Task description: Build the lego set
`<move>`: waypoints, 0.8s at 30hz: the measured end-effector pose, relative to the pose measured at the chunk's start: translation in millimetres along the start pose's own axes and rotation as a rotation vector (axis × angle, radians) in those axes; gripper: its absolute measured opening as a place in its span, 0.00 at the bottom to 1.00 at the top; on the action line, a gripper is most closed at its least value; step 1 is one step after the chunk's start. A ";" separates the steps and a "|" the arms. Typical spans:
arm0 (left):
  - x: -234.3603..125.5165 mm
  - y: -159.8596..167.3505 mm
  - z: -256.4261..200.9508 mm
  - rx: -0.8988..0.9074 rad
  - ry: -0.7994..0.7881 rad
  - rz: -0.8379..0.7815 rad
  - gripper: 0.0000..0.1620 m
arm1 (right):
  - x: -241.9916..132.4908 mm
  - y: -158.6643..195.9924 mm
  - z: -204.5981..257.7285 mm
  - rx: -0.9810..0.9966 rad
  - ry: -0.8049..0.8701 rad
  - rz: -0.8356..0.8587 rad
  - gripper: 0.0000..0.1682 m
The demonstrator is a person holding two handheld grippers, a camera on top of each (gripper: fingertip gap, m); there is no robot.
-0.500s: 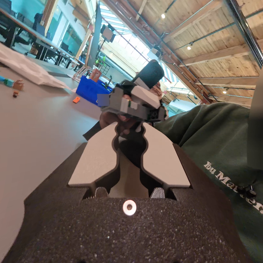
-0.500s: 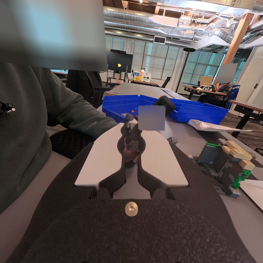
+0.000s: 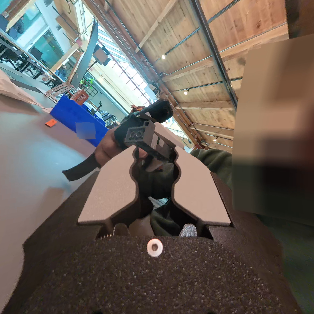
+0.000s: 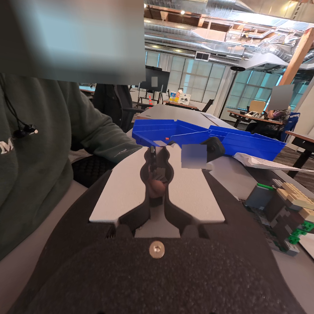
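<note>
Between the right tool (image 4: 158, 149) tips — nearly closed — sits a dark lego piece (image 4: 153, 157).

Your left gripper (image 3: 155, 150) tilts upward, its two fingers spread apart. Just past its tips sits your right gripper (image 3: 149, 136), pointing back at it, your bare hand (image 3: 106, 149) wrapped around its body. In the right wrist view, your right gripper's (image 4: 157, 149) tips sit close together, and your green sleeve (image 4: 102, 136) stretches in from the left.

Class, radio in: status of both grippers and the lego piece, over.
Left gripper open, fingers either side of grey lego piece. Right gripper shut on that piece. Both held off the table; built model sits aside, nothing blocking.
</note>
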State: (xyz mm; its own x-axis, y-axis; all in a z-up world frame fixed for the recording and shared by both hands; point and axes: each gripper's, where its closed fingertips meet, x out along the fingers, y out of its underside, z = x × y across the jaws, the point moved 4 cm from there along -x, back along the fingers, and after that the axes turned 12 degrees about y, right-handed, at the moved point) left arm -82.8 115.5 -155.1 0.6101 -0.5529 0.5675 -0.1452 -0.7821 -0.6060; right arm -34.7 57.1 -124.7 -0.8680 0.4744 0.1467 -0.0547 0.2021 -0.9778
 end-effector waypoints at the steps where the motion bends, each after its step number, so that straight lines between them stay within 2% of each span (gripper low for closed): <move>1: 1.8 1.1 0.0 -0.012 0.005 -0.001 0.23 | 1.0 0.6 1.3 -0.009 -0.003 0.003 0.08; 7: 0.8 1.4 2.8 -0.052 -0.003 -0.025 0.17 | 4.2 4.0 4.5 -0.035 -0.016 0.006 0.08; 13: 10.1 3.9 -4.3 -0.087 0.064 -0.052 0.24 | 7.7 -5.4 11.7 -0.084 -0.042 -0.033 0.08; 16: 14.1 4.2 -11.9 -0.088 0.131 -0.054 0.20 | 10.4 -8.3 13.7 -0.098 -0.056 -0.038 0.08; 19: 12.4 1.2 -13.3 -0.023 0.102 -0.056 0.15 | 10.3 -6.6 12.0 -0.092 -0.055 -0.030 0.08; 24: 3.7 -3.2 -4.7 -0.034 0.006 -0.060 0.13 | 5.4 1.3 2.7 -0.089 -0.019 0.047 0.08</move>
State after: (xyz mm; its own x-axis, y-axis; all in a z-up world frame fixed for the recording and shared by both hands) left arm -83.8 114.6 -148.5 0.6138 -0.5060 0.6060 -0.1349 -0.8235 -0.5510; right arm -40.7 57.7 -125.6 -0.8780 0.4688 0.0970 0.0297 0.2557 -0.9663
